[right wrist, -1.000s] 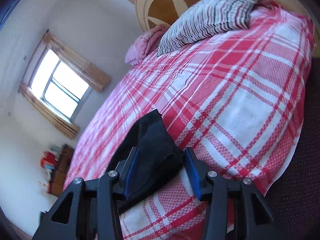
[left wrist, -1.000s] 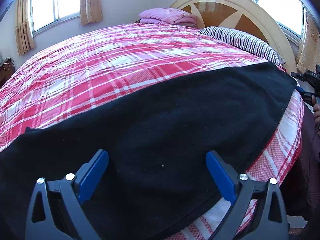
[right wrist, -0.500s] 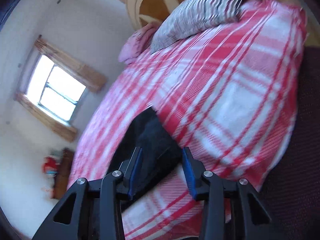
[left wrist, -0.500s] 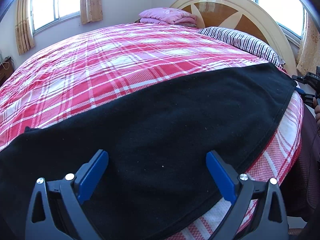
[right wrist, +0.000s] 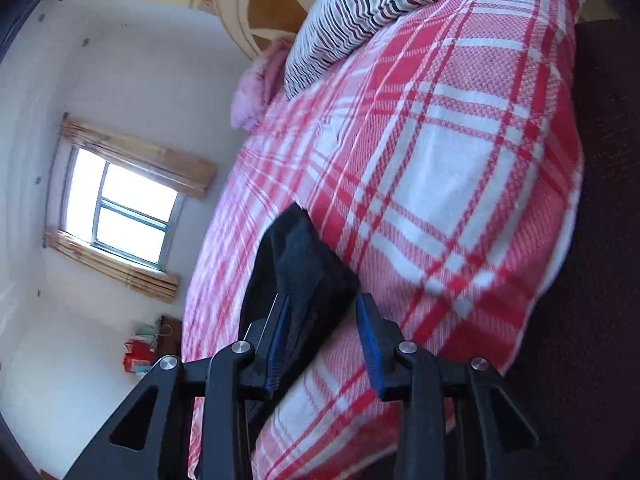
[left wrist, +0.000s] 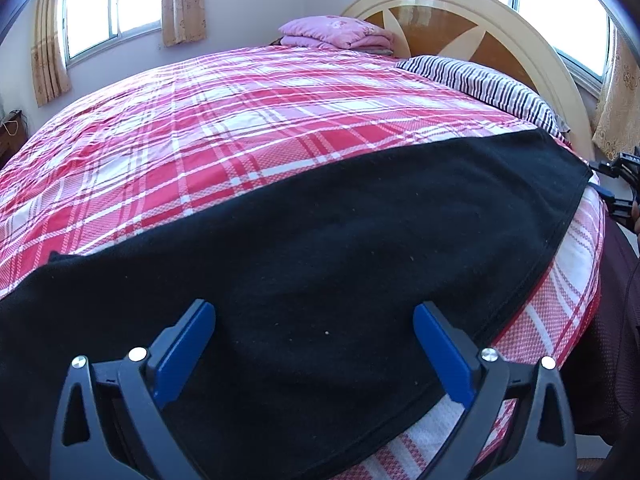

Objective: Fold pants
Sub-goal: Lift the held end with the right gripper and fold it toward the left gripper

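since a second ago the right gripper has tilted, jaws apart around the corner of the pants; left gripper hovers wide apart above them on the bed.

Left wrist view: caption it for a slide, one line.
Open left hand-held gripper above black pants spread across a red plaid bedspread, striped pillow by the headboard.

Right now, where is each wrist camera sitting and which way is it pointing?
Left wrist: low at the bed's near edge, looking across the black pants toward the headboard; its open left gripper shows.
Right wrist: rolled sideways at the pants' end, facing the striped pillow; right gripper frames a pants corner.
Shared: pants, plaid bedspread, pillow, headboard.
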`<action>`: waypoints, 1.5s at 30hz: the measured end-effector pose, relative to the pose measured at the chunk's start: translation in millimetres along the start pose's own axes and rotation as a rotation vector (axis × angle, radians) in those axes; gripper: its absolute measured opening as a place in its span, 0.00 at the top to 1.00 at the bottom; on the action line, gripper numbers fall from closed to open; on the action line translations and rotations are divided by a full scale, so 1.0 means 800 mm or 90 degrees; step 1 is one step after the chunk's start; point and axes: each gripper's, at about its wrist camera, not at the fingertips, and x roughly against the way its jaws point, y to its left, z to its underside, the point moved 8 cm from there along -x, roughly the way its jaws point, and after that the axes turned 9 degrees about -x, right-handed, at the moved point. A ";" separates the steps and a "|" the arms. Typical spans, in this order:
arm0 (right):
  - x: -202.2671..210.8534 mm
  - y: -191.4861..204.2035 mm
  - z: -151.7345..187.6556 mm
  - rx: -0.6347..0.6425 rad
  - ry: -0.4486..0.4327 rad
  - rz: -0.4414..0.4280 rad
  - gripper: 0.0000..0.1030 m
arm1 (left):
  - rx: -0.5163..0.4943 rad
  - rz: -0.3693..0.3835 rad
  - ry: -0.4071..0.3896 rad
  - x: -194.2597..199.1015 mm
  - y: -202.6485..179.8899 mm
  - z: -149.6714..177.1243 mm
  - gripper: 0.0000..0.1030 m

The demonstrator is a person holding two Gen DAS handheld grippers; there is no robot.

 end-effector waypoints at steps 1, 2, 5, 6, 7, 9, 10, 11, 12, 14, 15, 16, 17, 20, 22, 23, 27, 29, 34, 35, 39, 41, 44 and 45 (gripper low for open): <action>-0.005 0.003 0.000 0.012 -0.003 0.003 0.66 | -0.001 -0.003 0.000 -0.001 -0.001 0.000 0.01; -0.010 0.005 -0.002 0.021 -0.011 -0.005 0.66 | -0.001 -0.004 0.001 -0.001 -0.001 -0.001 0.01; -0.017 0.003 -0.011 0.016 -0.021 -0.076 0.66 | 0.001 -0.002 0.001 -0.001 0.000 -0.001 0.00; -0.016 0.003 -0.012 0.012 -0.018 -0.086 0.66 | 0.001 0.000 0.000 0.000 0.000 -0.001 0.00; -0.015 0.003 -0.012 0.012 -0.017 -0.092 0.67 | 0.003 0.002 0.000 0.001 0.001 0.000 0.01; -0.013 0.004 -0.012 0.025 -0.025 -0.096 0.84 | 0.006 0.003 -0.001 0.000 0.001 0.000 0.01; -0.013 0.004 -0.011 0.027 -0.026 -0.096 0.85 | 0.005 0.001 -0.001 0.001 0.000 -0.001 0.00; -0.014 0.005 -0.011 0.027 -0.028 -0.095 0.86 | 0.003 0.001 -0.001 0.001 0.000 -0.001 0.00; -0.015 0.006 -0.011 0.031 -0.032 -0.092 0.87 | 0.003 0.002 -0.001 0.001 0.000 0.000 0.00; -0.013 0.010 -0.011 0.038 -0.039 -0.095 0.88 | 0.004 0.003 -0.002 0.001 -0.001 0.000 0.00; -0.011 0.014 -0.010 0.045 -0.043 -0.098 0.88 | 0.005 0.003 -0.002 0.001 -0.001 0.000 0.00; -0.011 0.019 -0.009 0.053 -0.046 -0.099 0.88 | 0.006 0.004 -0.002 0.002 -0.001 0.000 0.01; -0.009 0.024 -0.008 0.063 -0.049 -0.102 0.88 | 0.008 0.004 -0.002 0.002 -0.001 0.000 0.00; 0.000 0.043 -0.003 0.094 -0.059 -0.111 0.89 | 0.013 0.006 -0.002 0.003 -0.001 0.000 0.01; 0.005 0.055 0.001 0.118 -0.065 -0.111 0.89 | 0.016 0.008 -0.002 0.004 -0.001 0.000 0.01; 0.007 0.063 0.005 0.133 -0.067 -0.111 0.89 | 0.017 0.008 -0.002 0.004 0.000 0.000 0.01; 0.012 0.089 0.017 0.176 -0.071 -0.119 0.89 | 0.022 0.010 -0.002 0.005 0.001 0.000 0.01; 0.015 0.105 0.025 0.199 -0.068 -0.128 0.89 | 0.021 0.009 -0.001 0.004 0.001 0.000 0.01; 0.023 0.145 0.049 0.251 -0.062 -0.147 0.89 | 0.013 0.004 0.001 0.003 0.000 0.000 0.00; 0.024 0.151 0.051 0.257 -0.060 -0.151 0.89 | 0.016 0.003 0.001 0.004 0.000 -0.001 0.01; 0.025 0.179 0.061 0.283 -0.055 -0.162 0.89 | 0.034 0.025 -0.032 0.018 -0.004 -0.020 0.00; 0.025 0.187 0.068 0.291 -0.049 -0.170 0.89 | 0.007 0.024 -0.042 0.020 -0.015 -0.036 0.00; 0.023 0.202 0.082 0.306 -0.037 -0.181 0.89 | -0.040 0.022 -0.041 0.009 -0.041 -0.058 0.00; 0.022 0.206 0.086 0.311 -0.035 -0.183 0.89 | -0.049 0.030 -0.038 0.002 -0.052 -0.066 0.00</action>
